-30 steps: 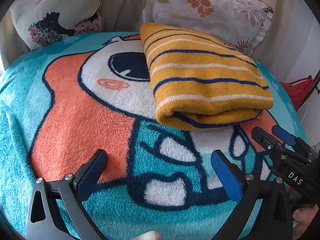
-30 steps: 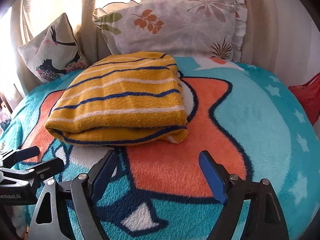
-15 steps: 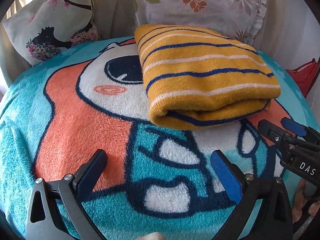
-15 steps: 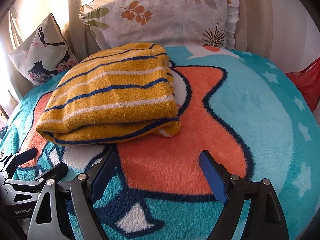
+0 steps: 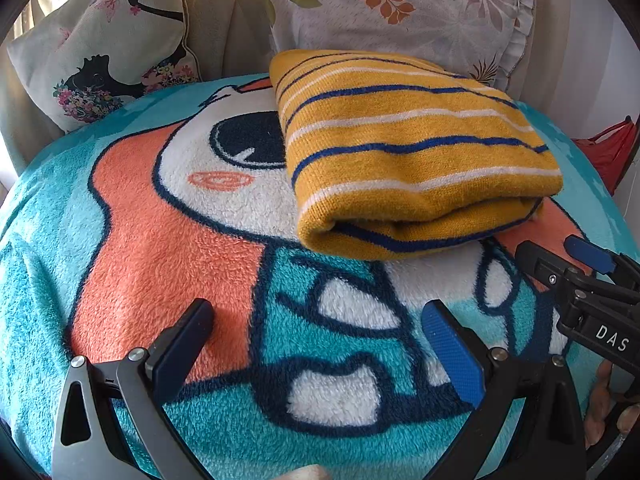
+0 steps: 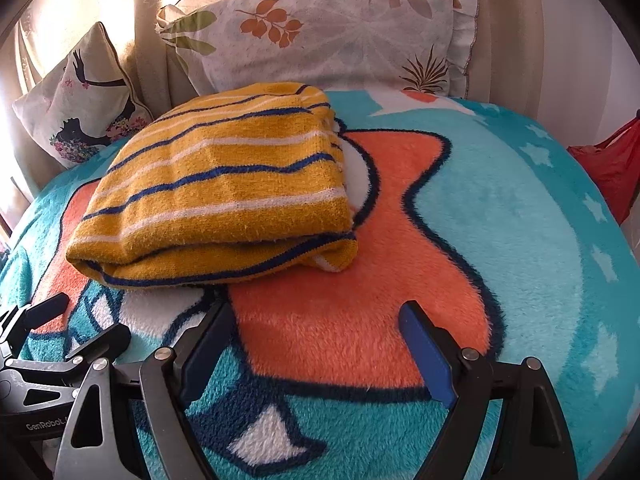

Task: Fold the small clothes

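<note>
The yellow striped garment (image 5: pixel 416 160) is taken as the reference landmark. It is laid on the cartoon fleece blanket (image 5: pixel 180 264) as a compact folded bundle, with its thick rolled fold turned toward the grippers and the leaf-print pillow (image 5: pixel 400 12) directly behind it. A second cushion (image 5: pixel 104 48), printed with a dark silhouette, is seen behind and to the left of the garment. A red item (image 6: pixel 608 168) is seen well off to the garment's right, past the blanket edge.

Step in hand, as judged from the layout: the fold appears complete or nearly so, and only a final check or tidying is thought to remain. For a good result, the following is advised:

- The lower layer protruding at the garment's near right corner (image 6: pixel 336 256) is to be tucked under, so that the edges are brought flush.
- Any grip is to be taken on the full stack of layers at a corner, not on the top layer alone, since knit layers are likely to slide apart.
- The bundle is to be pressed flat lightly, because the rolled fold may spring up.
- The blanket pile is not to be pinched together with the garment.

Finger state: the left gripper (image 5: pixel 320 344) is held in front of the garment with its fingers spread wide; nothing is held or touched between them. The right gripper (image 6: pixel 316 340) is held likewise in front of the garment, fingers wide apart and empty. Both are kept clear of the garment, above bare blanket.
</note>
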`<action>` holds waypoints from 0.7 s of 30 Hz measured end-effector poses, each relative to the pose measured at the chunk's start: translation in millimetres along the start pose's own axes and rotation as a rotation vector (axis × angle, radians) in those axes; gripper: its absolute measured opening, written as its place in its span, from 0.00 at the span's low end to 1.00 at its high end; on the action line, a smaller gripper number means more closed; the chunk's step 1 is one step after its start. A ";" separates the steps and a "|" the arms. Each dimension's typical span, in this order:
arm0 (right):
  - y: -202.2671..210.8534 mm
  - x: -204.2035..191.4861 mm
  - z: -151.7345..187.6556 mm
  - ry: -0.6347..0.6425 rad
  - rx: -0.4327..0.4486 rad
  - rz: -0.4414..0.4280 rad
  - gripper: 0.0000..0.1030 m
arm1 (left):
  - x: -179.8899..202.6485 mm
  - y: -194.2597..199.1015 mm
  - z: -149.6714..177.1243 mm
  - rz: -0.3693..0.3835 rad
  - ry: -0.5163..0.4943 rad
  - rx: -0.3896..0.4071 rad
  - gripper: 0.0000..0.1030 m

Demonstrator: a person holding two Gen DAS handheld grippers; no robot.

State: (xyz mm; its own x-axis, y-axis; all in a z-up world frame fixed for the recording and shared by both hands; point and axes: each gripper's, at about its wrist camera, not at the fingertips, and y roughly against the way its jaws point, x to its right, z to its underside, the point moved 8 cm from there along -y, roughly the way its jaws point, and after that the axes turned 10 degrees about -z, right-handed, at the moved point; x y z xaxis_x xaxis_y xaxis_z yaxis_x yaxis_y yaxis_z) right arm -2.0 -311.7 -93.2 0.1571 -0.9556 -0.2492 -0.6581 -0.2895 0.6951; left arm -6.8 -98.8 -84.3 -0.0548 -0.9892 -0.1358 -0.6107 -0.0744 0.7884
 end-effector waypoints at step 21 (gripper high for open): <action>-0.9 1.0 0.4 -0.008 0.003 -0.005 0.88 | 0.1 0.0 0.6 -0.003 0.000 0.001 1.00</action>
State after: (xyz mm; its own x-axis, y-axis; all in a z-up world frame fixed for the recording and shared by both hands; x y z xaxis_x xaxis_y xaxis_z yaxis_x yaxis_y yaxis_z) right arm -1.6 -312.4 -94.3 0.1550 -0.9536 -0.2582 -0.6598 -0.2944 0.6914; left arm -7.2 -98.9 -84.7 -0.0530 -0.9889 -0.1387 -0.6117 -0.0776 0.7872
